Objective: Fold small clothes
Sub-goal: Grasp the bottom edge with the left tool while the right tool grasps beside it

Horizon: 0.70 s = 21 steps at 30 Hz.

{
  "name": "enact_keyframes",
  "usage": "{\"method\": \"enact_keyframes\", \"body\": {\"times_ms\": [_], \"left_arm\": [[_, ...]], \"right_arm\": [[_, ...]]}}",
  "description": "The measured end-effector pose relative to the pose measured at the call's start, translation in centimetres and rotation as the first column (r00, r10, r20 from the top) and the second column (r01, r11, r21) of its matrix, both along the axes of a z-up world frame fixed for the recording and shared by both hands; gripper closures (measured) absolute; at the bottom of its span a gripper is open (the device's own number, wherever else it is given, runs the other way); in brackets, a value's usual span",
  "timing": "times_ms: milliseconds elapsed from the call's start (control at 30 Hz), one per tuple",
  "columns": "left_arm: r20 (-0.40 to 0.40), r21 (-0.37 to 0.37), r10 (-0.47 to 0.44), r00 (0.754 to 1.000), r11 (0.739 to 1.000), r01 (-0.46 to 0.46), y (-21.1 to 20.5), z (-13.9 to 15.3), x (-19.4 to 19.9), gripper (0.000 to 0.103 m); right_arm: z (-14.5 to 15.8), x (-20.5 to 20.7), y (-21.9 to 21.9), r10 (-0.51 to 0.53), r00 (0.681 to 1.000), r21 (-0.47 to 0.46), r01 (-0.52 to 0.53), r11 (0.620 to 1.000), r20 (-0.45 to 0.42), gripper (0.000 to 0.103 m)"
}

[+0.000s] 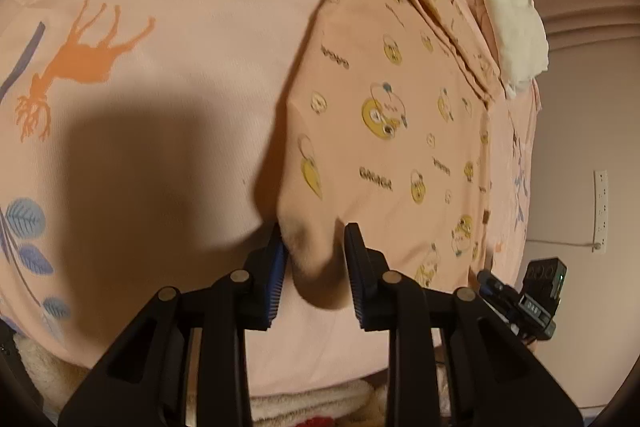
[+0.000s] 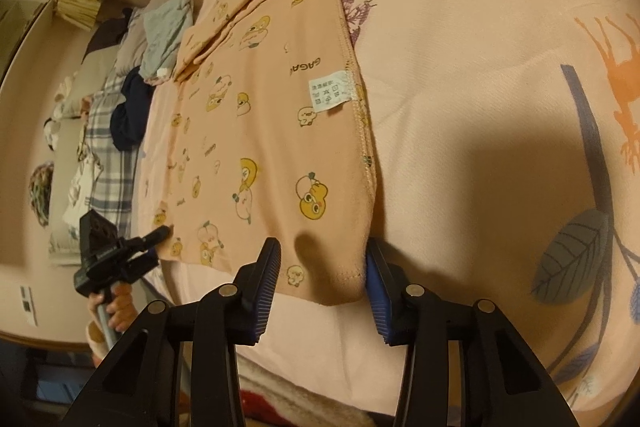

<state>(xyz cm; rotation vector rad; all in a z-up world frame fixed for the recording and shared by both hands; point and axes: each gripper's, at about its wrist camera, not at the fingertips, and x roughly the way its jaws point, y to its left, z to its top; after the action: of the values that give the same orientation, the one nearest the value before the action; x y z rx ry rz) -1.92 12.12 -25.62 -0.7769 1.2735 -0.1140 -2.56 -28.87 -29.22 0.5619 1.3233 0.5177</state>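
Note:
A peach garment (image 1: 380,115) printed with yellow cartoon figures lies flat on the pink bed sheet (image 1: 180,27), its upper part folded over. My left gripper (image 1: 312,231) is shut on the garment's near corner, which is bunched into a raised fold between the blue pads. In the right wrist view the same garment (image 2: 260,131) shows a white care label (image 2: 328,93). My right gripper (image 2: 320,247) stands open astride the other near corner; the cloth lies almost flat between the fingers and the right pad (image 2: 374,271) touches its edge. Each gripper shows in the other's view, the right gripper (image 1: 532,291) and the left gripper (image 2: 116,259).
A white folded cloth (image 1: 516,31) sits beyond the garment. Loose clothes are piled at the far side: a grey-green piece (image 2: 164,27), a navy one (image 2: 128,115), a plaid one (image 2: 108,147). A fluffy blanket (image 1: 312,403) lies below the bed edge. A hand (image 2: 118,307) holds the left gripper.

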Motion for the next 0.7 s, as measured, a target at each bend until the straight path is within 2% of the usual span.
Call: {"method": "enact_keyframes", "body": {"times_ms": [67, 167, 200, 267, 333, 433, 567, 700], "left_arm": [[0.001, -0.010, -0.010, 1.000, 1.000, 0.010, -0.2, 0.3, 0.0, 0.078], [0.047, 0.014, -0.037, 0.998, 0.999, 0.037, -0.8, 1.0, 0.3, 0.087], [0.048, 0.037, -0.034, 0.998, 0.999, 0.032, -1.0, 0.8, 0.5, 0.092], [0.025, 0.053, -0.036, 0.999, 0.998, 0.035, -1.4, 0.0, 1.1, 0.093], [0.011, 0.064, -0.032, 0.999, 0.997, 0.031, -1.6, -0.8, 1.4, 0.095], [0.043, 0.079, -0.042, 0.998, 0.996, 0.039, -2.0, -0.1, 1.3, 0.095], [0.106, 0.095, -0.053, 0.993, 0.995, 0.043, -2.1, 2.2, 1.2, 0.096], [0.165, 0.132, -0.072, 0.984, 0.990, 0.050, -2.4, 4.5, 1.4, 0.096]], "right_arm": [[0.1, 0.1, 0.2, 0.009, 1.000, 0.004, -0.009, 1.000, 0.002, 0.064], [0.0, 0.3, 0.7, 0.017, 1.000, -0.004, -0.017, 1.000, 0.007, 0.067], [-0.1, 0.4, 0.8, 0.021, 1.000, -0.010, -0.021, 1.000, 0.011, 0.071], [-0.4, 0.5, 0.9, 0.018, 1.000, -0.021, -0.018, 1.000, 0.012, 0.079], [-0.6, 0.6, 0.9, 0.009, 1.000, -0.025, -0.009, 1.000, 0.024, 0.094], [-0.4, 0.3, 0.9, 0.018, 0.997, -0.032, -0.016, 0.999, 0.077, 0.094], [0.2, 0.4, 0.6, 0.008, 0.996, -0.013, -0.007, 1.000, 0.087, 0.094], [2.0, 0.4, 0.9, 0.009, 0.989, 0.008, -0.010, 1.000, 0.149, 0.094]]}}
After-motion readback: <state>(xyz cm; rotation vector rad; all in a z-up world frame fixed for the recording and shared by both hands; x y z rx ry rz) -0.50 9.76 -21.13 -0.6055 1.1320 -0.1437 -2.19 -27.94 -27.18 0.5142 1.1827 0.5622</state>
